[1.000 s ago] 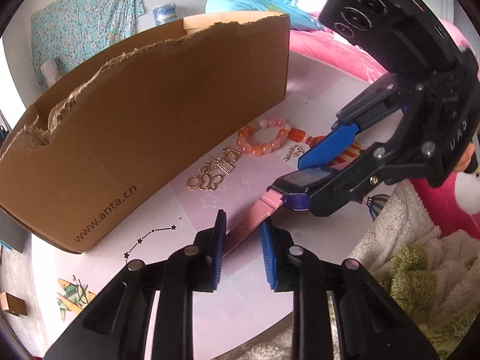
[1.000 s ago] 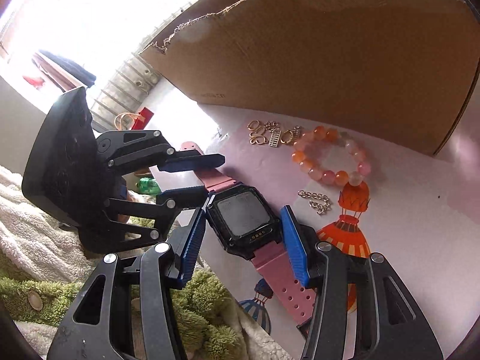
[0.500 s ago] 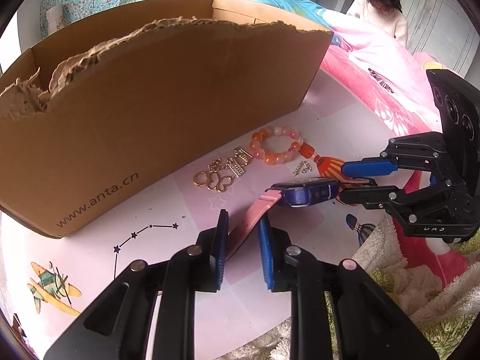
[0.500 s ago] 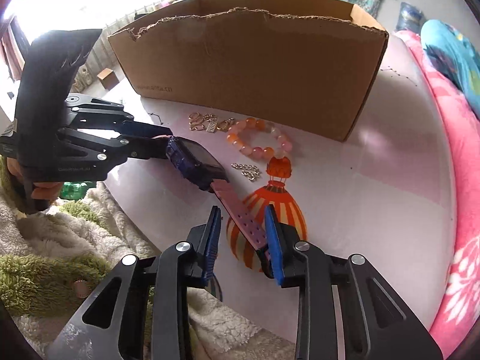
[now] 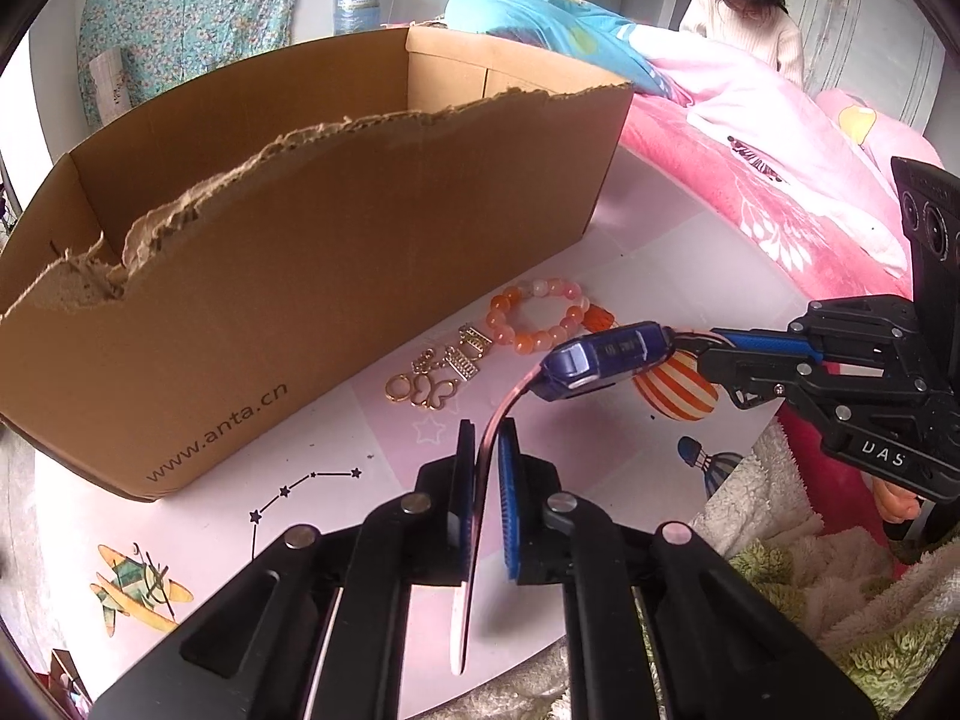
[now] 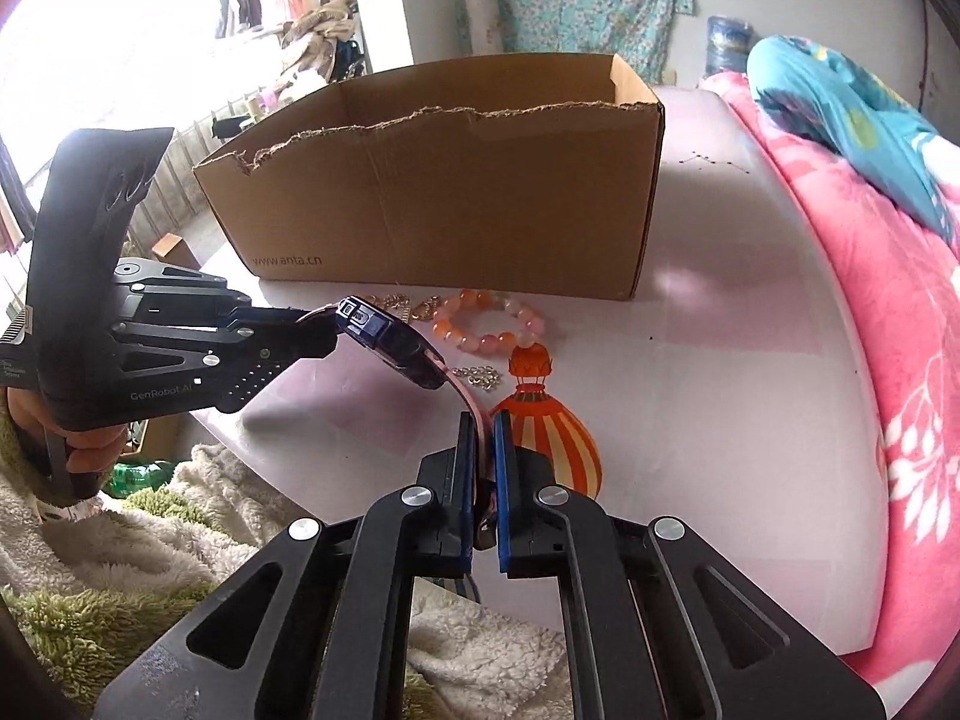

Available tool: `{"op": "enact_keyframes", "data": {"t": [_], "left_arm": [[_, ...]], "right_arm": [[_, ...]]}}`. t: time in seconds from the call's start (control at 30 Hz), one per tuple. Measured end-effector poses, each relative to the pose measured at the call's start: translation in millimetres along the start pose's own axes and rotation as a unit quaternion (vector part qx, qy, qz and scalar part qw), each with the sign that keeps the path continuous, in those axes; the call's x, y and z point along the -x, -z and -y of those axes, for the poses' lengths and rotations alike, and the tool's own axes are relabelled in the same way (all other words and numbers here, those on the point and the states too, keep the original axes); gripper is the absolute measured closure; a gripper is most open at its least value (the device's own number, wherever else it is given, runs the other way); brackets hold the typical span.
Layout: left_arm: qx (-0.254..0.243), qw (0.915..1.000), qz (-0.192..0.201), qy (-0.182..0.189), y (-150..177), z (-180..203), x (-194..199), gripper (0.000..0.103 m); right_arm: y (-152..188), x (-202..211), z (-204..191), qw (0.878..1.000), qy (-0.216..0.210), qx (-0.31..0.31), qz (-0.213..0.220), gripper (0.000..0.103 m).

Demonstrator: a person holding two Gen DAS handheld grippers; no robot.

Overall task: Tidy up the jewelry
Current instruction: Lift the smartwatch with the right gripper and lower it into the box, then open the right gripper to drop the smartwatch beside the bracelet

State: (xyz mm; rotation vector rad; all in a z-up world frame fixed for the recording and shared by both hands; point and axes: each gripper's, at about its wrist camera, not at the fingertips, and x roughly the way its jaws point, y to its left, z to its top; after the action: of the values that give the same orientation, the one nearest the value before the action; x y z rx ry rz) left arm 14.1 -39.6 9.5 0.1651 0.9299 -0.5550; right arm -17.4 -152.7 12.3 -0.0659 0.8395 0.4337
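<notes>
A watch with a blue case and pink strap hangs above the pale pink table, stretched between both grippers. My left gripper is closing tight on one strap end, pads pressing it. My right gripper is closing on the other strap end, pinching it too. On the table below lie an orange bead bracelet, gold chain pieces and a small silver chain. Just behind them stands an open cardboard box with a torn front rim.
Pink bedding borders the table on the right. A fluffy white and green blanket lies at the near edge. A person sits far behind the bed.
The right gripper left the watch case, drew back to the strap end and shut on it. The watch rose off the table. The left jaws tightened on their strap.
</notes>
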Motion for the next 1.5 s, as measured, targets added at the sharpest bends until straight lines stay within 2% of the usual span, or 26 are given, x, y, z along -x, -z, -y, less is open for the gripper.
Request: {"op": "enact_keyframes", "data": {"t": [0.2, 0.37, 0.53, 0.67, 0.77, 0.87, 0.93, 1.03, 1.13, 1.2, 1.27, 1.37, 1.43, 1.5], "left_arm": [[-0.008, 0.9995, 0.029, -0.005, -7, 11, 22, 0.097], [-0.034, 0.9965, 0.075, -0.012, -23, 23, 53, 0.098], [-0.043, 0.9907, 0.128, -0.016, -56, 18, 88, 0.099], [-0.033, 0.9856, 0.164, -0.025, -88, -1, 109, 0.099], [-0.003, 0.9861, 0.164, -0.027, -112, -29, 108, 0.099], [0.062, 0.9904, 0.122, -0.023, -130, -71, 87, 0.099], [0.109, 0.9903, 0.086, 0.001, -137, -97, 66, 0.099], [0.164, 0.9857, 0.023, 0.029, -141, -131, 31, 0.099], [0.216, 0.9736, -0.043, 0.058, -140, -157, -4, 0.099], [0.242, 0.9653, -0.081, 0.055, -137, -170, -22, 0.099], [0.259, 0.9591, -0.110, 0.029, -138, -179, -34, 0.098], [0.260, 0.9590, -0.109, 0.025, -144, -180, -36, 0.085], [0.266, 0.9585, -0.099, 0.026, -144, -182, -34, 0.072], [0.265, 0.9600, -0.086, 0.022, -143, -182, -28, 0.070]], "right_arm": [[-4, 22, -1, 0.999, 0.003, -0.009, 0.035, 0.099], [-25, 49, -3, 0.996, 0.019, -0.002, 0.088, 0.099], [-71, 70, -2, 0.989, 0.027, 0.026, 0.146, 0.099], [-121, 67, 2, 0.986, 0.007, 0.053, 0.159, 0.099], [-162, 43, 6, 0.990, -0.032, 0.072, 0.119, 0.100], [-198, 0, 13, 0.994, -0.066, 0.073, 0.044, 0.100], [-216, -33, 16, 0.994, -0.082, 0.072, -0.017, 0.100], [-230, -75, 16, 0.988, -0.095, 0.074, -0.097, 0.100], [-243, -112, 18, 0.980, -0.095, 0.075, -0.160, 0.100], [-251, -132, 17, 0.977, -0.076, 0.085, -0.181, 0.100], [-261, -150, 18, 0.973, -0.069, 0.090, -0.199, 0.101], [-275, -173, 20, 0.974, -0.039, 0.100, -0.197, 0.100], [-281, -178, 21, 0.976, -0.034, 0.095, -0.191, 0.098], [-284, -178, 20, 0.977, -0.044, 0.099, -0.184, 0.097]]}}
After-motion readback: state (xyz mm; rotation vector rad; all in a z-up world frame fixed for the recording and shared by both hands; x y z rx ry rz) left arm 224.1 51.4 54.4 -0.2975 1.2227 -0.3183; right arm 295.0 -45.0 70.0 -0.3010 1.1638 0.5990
